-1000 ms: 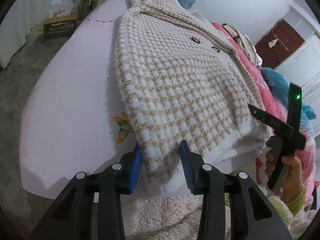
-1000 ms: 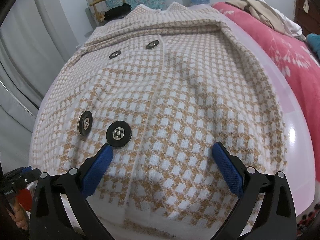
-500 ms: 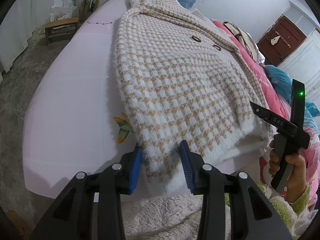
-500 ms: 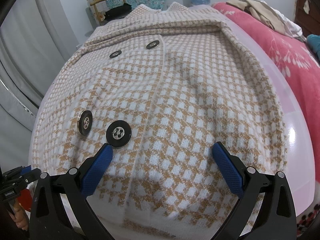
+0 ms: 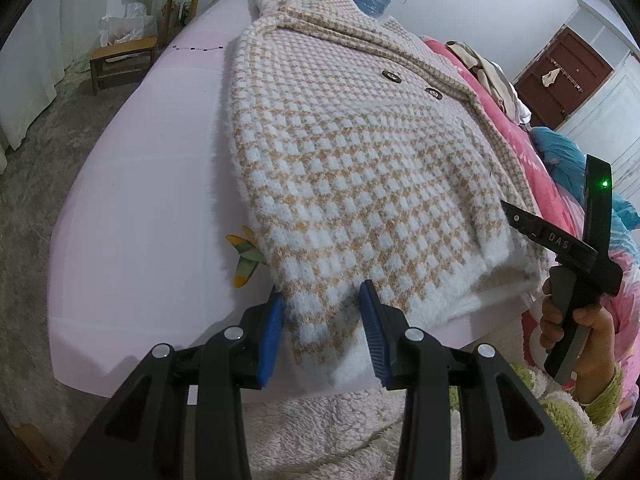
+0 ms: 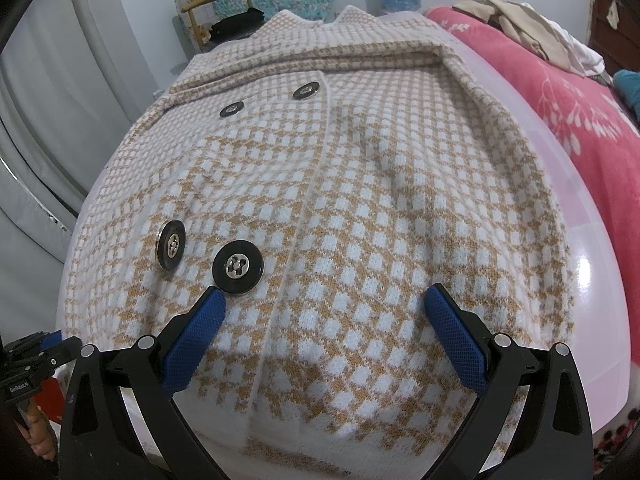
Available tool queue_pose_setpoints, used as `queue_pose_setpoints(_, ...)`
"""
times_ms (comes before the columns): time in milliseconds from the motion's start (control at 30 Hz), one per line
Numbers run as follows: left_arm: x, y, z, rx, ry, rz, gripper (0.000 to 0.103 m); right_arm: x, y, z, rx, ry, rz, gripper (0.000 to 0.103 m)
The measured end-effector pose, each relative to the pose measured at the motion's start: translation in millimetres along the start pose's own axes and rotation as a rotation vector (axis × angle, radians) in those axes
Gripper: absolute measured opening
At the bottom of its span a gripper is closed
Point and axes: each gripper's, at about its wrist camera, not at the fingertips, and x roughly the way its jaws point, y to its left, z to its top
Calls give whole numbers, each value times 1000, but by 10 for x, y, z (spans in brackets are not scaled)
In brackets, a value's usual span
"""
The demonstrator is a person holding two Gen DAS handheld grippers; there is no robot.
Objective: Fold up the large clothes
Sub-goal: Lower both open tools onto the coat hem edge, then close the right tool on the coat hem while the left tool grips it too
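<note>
Garment: a tan-and-white checked knit coat [image 5: 360,176] lies spread on a pale pink table [image 5: 152,184], collar at the far end, fuzzy white hem at the near edge.
Buttons: two dark buttons [image 6: 238,266] sit close to the near hem in the right wrist view, and two more further up toward the collar.
Left gripper [image 5: 322,300]: its blue pads [image 5: 272,328] stand partly apart with the near left corner of the hem between them (whether they actually press the knit I cannot tell).
Right gripper [image 6: 322,300]: jaws wide apart over the coat's front, near the hem, clamping nothing.
Hand [image 5: 580,340]: grips the right gripper's handle at the table's right side.
Surroundings: a pink flowered blanket [image 6: 560,92] beside the table.
</note>
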Motion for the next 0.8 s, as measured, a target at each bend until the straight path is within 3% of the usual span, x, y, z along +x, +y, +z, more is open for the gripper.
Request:
queue_pose_setpoints(367,-7,-7,-1,4,3,5,36,-202,-66,6,27,-14,26,95)
queue_pose_setpoints(533,-6,-12,3,12,9,12,37,-550,-391,-9,108,-95,29,95)
queue_pose_setpoints(800,10,-50,11,20,12,30,37,-801,-999,-248,262,-80,22,89)
